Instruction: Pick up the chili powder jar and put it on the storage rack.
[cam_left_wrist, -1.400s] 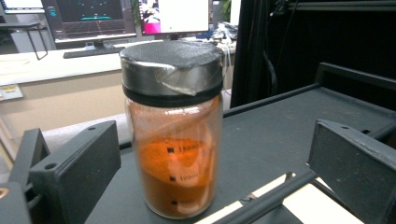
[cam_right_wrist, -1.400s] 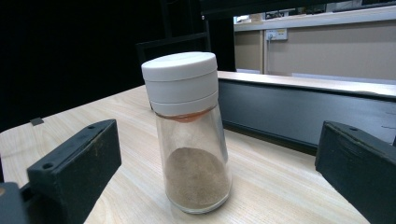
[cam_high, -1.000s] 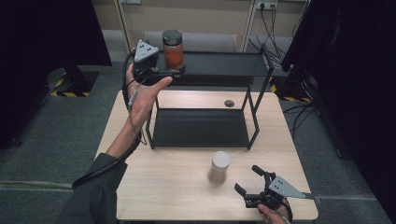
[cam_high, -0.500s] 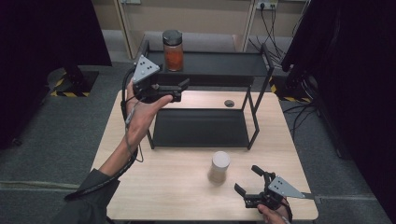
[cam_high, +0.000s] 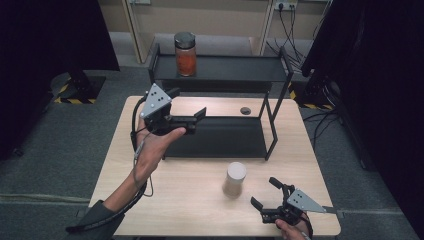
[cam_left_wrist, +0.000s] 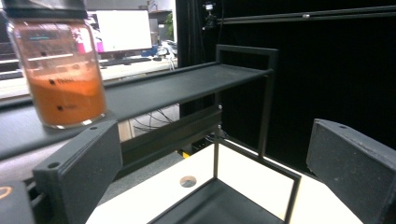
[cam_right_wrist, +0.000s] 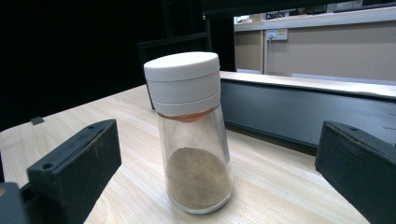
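**Both grippers empty, jars just sitting there**

Left gripper (cam_high: 189, 112) is up in the air in front of the black rack (cam_high: 225, 67), jaws spread wide w/ nothing between them. Orange-powder jar (cam_high: 185, 54) stands upright on the rack's top shelf, apart from that gripper. Right gripper (cam_high: 265, 192) sits low by the counter (cam_high: 195, 200) near edge, jaws also wide apart, pointing at the white-lid shaker (cam_high: 234, 179), which stands upright on the counter near it, not touching.

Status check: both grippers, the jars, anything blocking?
Left gripper open, empty, held off the shelf rack. Orange-powder jar upright on top shelf. Right gripper open, facing white-capped shaker jar; path between them clear.
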